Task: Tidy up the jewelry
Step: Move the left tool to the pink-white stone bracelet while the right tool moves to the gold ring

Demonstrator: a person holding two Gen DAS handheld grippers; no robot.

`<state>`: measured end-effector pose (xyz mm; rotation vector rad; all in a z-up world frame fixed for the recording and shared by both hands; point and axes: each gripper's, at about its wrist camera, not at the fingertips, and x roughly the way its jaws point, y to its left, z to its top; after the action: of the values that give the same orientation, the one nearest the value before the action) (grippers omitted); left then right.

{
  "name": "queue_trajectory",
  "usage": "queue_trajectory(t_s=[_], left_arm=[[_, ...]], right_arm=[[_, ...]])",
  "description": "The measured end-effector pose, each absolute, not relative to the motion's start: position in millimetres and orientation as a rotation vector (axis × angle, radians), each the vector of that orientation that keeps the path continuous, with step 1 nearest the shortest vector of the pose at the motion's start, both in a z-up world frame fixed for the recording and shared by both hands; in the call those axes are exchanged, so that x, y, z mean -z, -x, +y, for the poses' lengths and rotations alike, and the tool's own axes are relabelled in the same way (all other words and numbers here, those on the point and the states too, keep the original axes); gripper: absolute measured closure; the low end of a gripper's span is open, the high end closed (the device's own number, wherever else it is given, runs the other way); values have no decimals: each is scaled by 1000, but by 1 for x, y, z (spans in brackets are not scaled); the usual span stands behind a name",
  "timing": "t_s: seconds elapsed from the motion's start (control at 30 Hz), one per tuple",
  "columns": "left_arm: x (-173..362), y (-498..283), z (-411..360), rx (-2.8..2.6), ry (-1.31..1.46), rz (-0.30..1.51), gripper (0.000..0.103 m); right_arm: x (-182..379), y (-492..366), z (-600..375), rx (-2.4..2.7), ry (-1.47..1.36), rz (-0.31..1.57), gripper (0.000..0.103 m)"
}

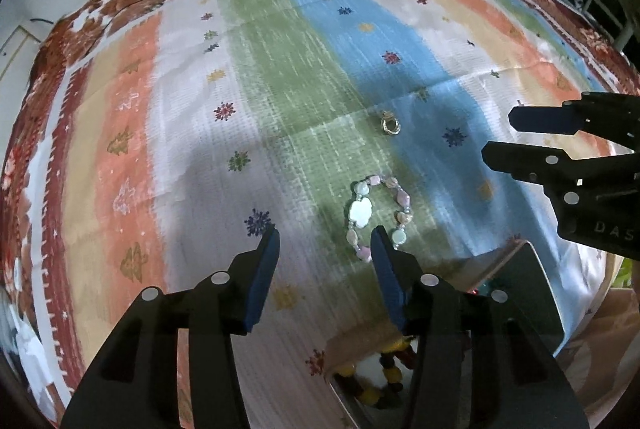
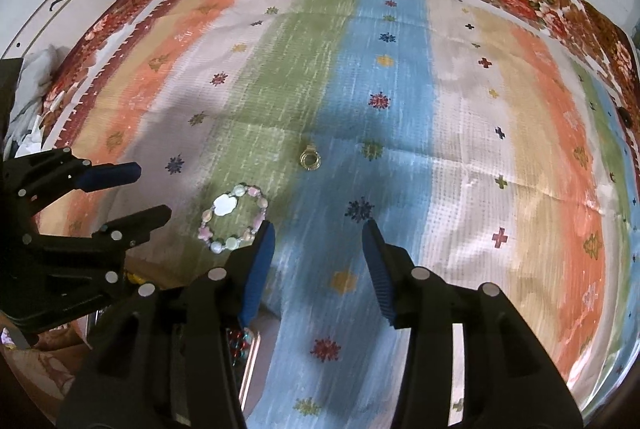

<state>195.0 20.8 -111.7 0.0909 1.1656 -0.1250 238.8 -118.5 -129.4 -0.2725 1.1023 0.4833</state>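
You are holding your left gripper (image 1: 324,235) partly open and empty over the striped cloth (image 1: 280,77). The pastel shell-bead bracelet (image 1: 378,215) is lying on the green stripe, just at two o'clock from it. Your right gripper (image 2: 318,229) is also partly open and holding nothing. The small gold ring (image 2: 309,159) is lying at twelve o'clock from that one. The box with bright beads (image 1: 372,373) is sitting at six o'clock. Go down slowly, put one finger inside the bracelet loop, then squeeze gently so the beads are not sliding away.
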Motion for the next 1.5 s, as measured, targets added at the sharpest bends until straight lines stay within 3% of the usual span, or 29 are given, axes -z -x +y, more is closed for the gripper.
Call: queue_trajectory(t_s=[1.3,1.43,1.5], left_arm=[[169,-241,4,300,-185,1321,53],[172,-243,-4,295,-236,1327,54],[172,-244,-7,283,-258,1333,60]], right_arm=[[199,-319,-73,-484,268,1220,49],[202,-318,-69,-475,299,1211,54],[201,-318,-70,-469,304,1206,69]])
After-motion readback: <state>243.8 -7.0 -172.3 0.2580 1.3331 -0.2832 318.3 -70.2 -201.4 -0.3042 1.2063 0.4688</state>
